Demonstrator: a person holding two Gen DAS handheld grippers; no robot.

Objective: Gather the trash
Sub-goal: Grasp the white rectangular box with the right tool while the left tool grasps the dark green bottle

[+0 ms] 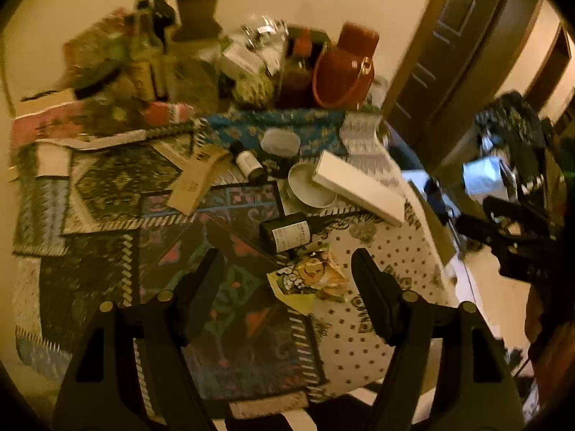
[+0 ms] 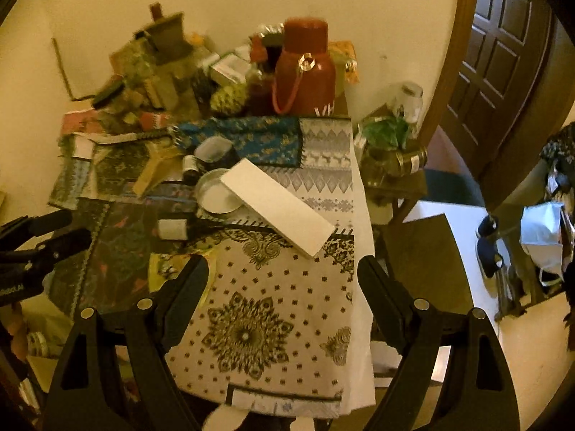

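A crumpled yellow snack wrapper (image 1: pixel 311 276) lies on the patterned tablecloth (image 1: pixel 377 334), just past the fingertips of my left gripper (image 1: pixel 285 256). That gripper is open and holds nothing. A dark bottle (image 1: pixel 287 235) lies on its side behind the wrapper. Further back are a long white box (image 1: pixel 359 186) resting on a round white tin (image 1: pixel 305 188), a small bottle (image 1: pixel 249 163) and a brown cardboard piece (image 1: pixel 196 181). My right gripper (image 2: pixel 282 262) hovers open over the white dotted cloth (image 2: pixel 273 305). The white box (image 2: pixel 276 208) is ahead of it, and its left finger partly hides the wrapper (image 2: pixel 161 269).
A red flask (image 2: pixel 305 72), bottles and packets crowd the table's back by the wall. A low side table (image 2: pixel 391 179) with green items stands right of the table. Beyond it are a dark door (image 2: pixel 503 54), a white bag (image 2: pixel 542 230) and shoes on the floor.
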